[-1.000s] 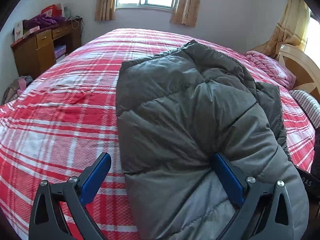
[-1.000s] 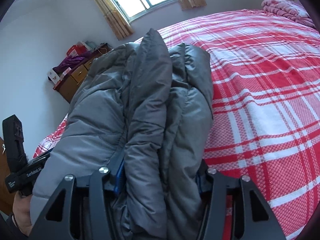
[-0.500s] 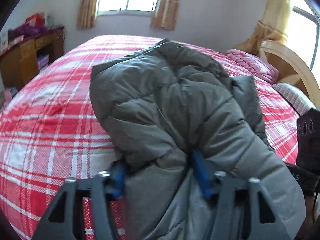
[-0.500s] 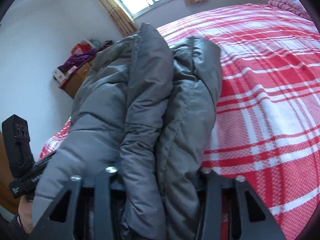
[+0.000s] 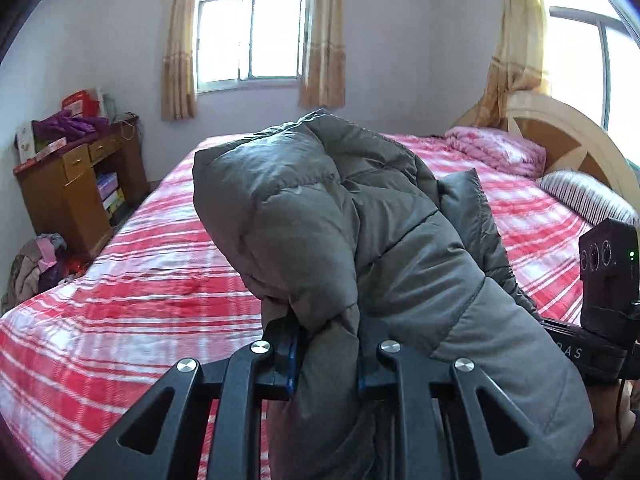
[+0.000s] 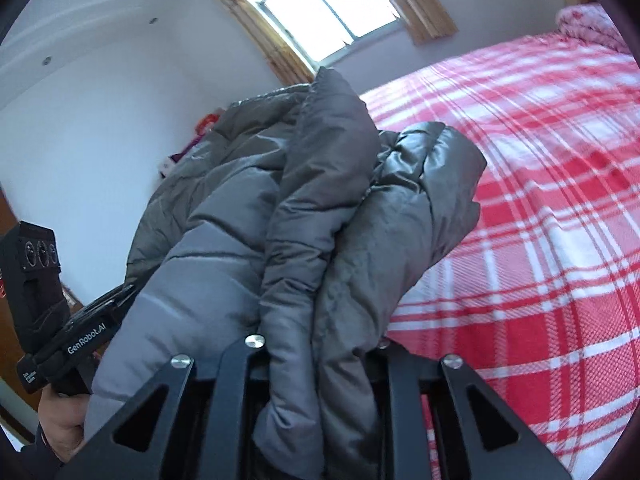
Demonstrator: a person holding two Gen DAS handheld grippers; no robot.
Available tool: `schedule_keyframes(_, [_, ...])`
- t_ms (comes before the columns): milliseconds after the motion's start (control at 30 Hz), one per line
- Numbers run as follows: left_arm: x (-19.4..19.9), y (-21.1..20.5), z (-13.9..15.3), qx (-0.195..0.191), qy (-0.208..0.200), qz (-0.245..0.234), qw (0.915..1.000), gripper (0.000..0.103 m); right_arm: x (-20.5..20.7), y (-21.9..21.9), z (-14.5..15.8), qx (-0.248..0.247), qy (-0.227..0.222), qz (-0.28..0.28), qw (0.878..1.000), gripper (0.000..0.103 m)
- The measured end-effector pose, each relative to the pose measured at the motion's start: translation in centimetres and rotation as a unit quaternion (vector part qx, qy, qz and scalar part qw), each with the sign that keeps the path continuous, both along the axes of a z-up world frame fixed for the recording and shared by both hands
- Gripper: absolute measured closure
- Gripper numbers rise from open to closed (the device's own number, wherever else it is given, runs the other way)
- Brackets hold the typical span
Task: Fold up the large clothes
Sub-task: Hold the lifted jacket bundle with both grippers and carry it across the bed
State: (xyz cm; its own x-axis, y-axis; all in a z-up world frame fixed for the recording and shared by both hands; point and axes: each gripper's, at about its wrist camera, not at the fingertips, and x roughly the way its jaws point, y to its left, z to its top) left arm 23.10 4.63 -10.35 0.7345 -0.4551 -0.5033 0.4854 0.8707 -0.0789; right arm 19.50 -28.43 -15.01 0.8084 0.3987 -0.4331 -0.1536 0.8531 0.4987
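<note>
A large grey puffer jacket hangs bunched in the air over a bed with a red and white plaid cover. My left gripper is shut on a thick fold at its near edge. My right gripper is shut on another bunched fold of the same jacket, which fills the middle of the right wrist view above the plaid cover. The fingertips of both grippers are buried in the fabric. Each gripper's body shows at the edge of the other's view.
A wooden dresser with clutter on top stands against the left wall, with a pile of clothes on the floor beside it. A pink blanket, a striped pillow and a wooden headboard are at the bed's right end.
My left gripper has closed on the jacket's edge. Both grippers have lifted, and the jacket has risen off the bed and hangs bunched.
</note>
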Motion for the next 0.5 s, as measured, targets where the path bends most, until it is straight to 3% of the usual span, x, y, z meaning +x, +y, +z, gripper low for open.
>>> schedule_keyframes(267, [-1.0, 6.2, 1.8, 0.000, -0.015, 0.045, 0.9989, 0.083, -0.9, 6.1, 3.9, -0.016, -0.041, 0.053, 0.998, 0.081])
schedule_keyframes(500, [-1.5, 9.8, 1.2, 0.003, -0.012, 0.080, 0.9967, 0.083, -0.1, 10.5, 4.9, -0.033, -0.046, 0.091, 0.994, 0.082])
